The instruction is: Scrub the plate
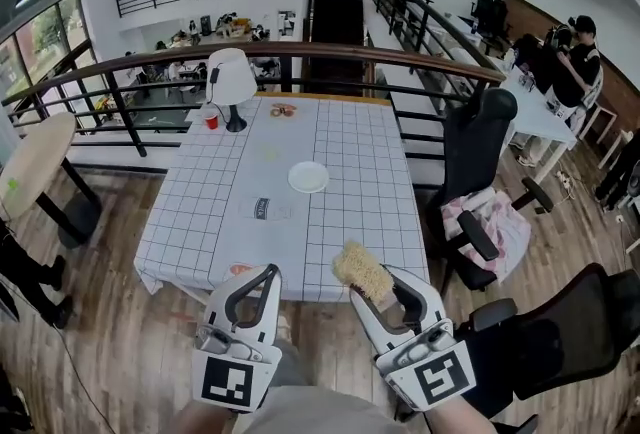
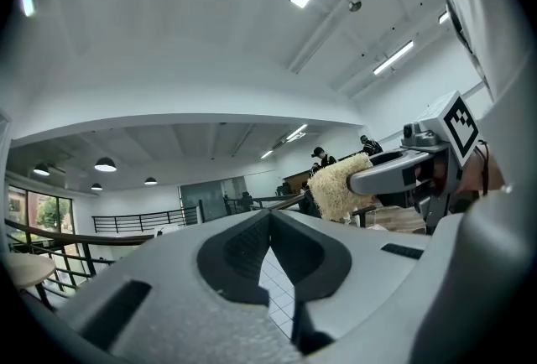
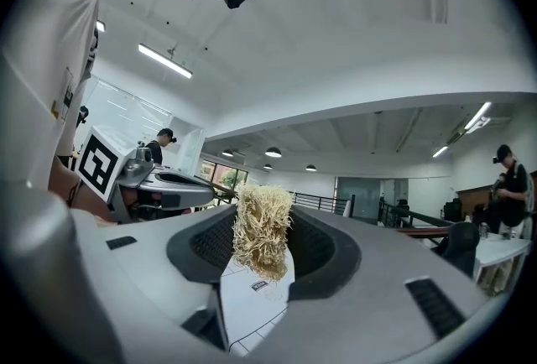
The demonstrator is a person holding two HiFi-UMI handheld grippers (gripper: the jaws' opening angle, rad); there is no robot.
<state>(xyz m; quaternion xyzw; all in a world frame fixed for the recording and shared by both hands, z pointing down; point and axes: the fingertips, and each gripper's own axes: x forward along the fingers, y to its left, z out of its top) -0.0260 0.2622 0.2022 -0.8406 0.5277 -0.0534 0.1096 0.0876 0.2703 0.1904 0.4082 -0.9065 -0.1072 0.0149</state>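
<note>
Item 1. Left hand-held gripper [image 1: 262, 272]: held low at the near edge of the scene, left of its partner. Its jaws are pressed together at the tips with nothing between them. It stands short of the near edge of the tabletop [image 1: 360, 212] and touches nothing on it.

Item 2. Right hand-held gripper [image 1: 368, 282]: held beside the left one, near right. It is pinching a scrubber [image 1: 360, 268], a pale straw-coloured fibrous pad. The pad stands up between the jaws and sticks out past their tips.

Item 3. Plate [image 1: 308, 177]: white, round, lying flat near the middle of the tabletop. It is well apart from both hand-held grippers and farther away than either. The scrubber is not touching it.

Item 4. Tabletop: long, covered in a white cloth with a dark grid, running from near to far.
- A small dark-printed packet [image 1: 262, 208] lies just near-left of the plate.
- A white-shaded lamp [image 1: 231, 82] stands at the far left corner.
- A red cup [image 1: 211, 121] sits beside the lamp's base.
- A small dish [image 1: 283, 109] sits at the far edge; its contents are too small to tell.

Item 5. Surroundings.
- A black office chair [image 1: 480, 162] stands to the right of the tabletop, with a pink cloth [image 1: 497, 222] on its seat.
- A round wooden table [image 1: 35, 162] stands at the left.
- A dark railing [image 1: 330, 52] runs beyond the far edge.
</note>
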